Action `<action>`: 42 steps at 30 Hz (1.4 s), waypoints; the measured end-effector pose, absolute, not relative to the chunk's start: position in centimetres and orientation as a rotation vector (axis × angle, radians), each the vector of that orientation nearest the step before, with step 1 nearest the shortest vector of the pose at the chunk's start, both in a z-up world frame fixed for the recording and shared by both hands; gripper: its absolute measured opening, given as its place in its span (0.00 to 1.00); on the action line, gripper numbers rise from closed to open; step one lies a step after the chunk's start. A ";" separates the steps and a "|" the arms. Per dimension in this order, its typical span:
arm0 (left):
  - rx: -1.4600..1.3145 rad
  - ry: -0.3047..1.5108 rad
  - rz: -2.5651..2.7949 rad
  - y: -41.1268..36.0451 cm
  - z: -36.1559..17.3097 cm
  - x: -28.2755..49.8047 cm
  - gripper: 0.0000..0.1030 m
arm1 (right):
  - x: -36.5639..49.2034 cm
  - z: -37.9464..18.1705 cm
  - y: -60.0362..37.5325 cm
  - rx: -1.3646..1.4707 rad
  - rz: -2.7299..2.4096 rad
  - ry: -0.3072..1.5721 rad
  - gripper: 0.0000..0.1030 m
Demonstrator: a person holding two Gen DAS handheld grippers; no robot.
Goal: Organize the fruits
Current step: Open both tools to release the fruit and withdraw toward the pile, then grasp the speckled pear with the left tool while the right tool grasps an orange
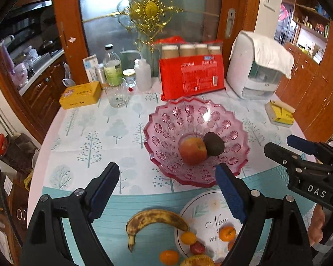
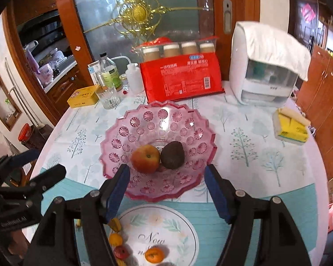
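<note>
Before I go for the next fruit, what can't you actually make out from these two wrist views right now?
- Yellow-orange fruit, left wrist view: cut off by the bottom edge, kind unclear.
- Banana, right wrist view: only its tip shows, the rest hidden behind the right tool finger.
- Small red fruit: too blurred to name in either view.
- Red pack print: too small to read.
- Dark fruit beside the peach: kind uncertain.

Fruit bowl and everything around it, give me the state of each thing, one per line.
pink bowl: upright, holding two fruits
apple: in bowl, touching the dark fruit
dark fruit: in bowl
banana: on table, outside bowl
orange: on table, outside bowl
left gripper: open, empty
right gripper: open, empty
glass: upright
</note>
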State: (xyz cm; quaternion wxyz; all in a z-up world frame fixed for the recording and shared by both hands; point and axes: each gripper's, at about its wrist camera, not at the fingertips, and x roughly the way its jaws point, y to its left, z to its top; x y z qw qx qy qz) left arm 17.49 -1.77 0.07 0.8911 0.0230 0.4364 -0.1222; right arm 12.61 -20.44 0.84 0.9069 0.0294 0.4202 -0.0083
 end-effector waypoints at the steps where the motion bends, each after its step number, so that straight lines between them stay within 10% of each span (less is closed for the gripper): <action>1: 0.042 0.897 -0.250 -1.5 0.7 16.7 0.85 | 11.9 1.3 -20.3 0.061 -0.012 0.853 0.68; 18: -0.002 0.890 -0.227 0.5 1.2 7.4 0.86 | 2.6 2.4 -18.2 -0.028 0.055 0.783 0.68; 42: 0.003 1.190 -0.330 -2.6 -14.2 2.9 0.86 | -1.1 -11.5 -20.2 0.040 0.017 1.072 0.68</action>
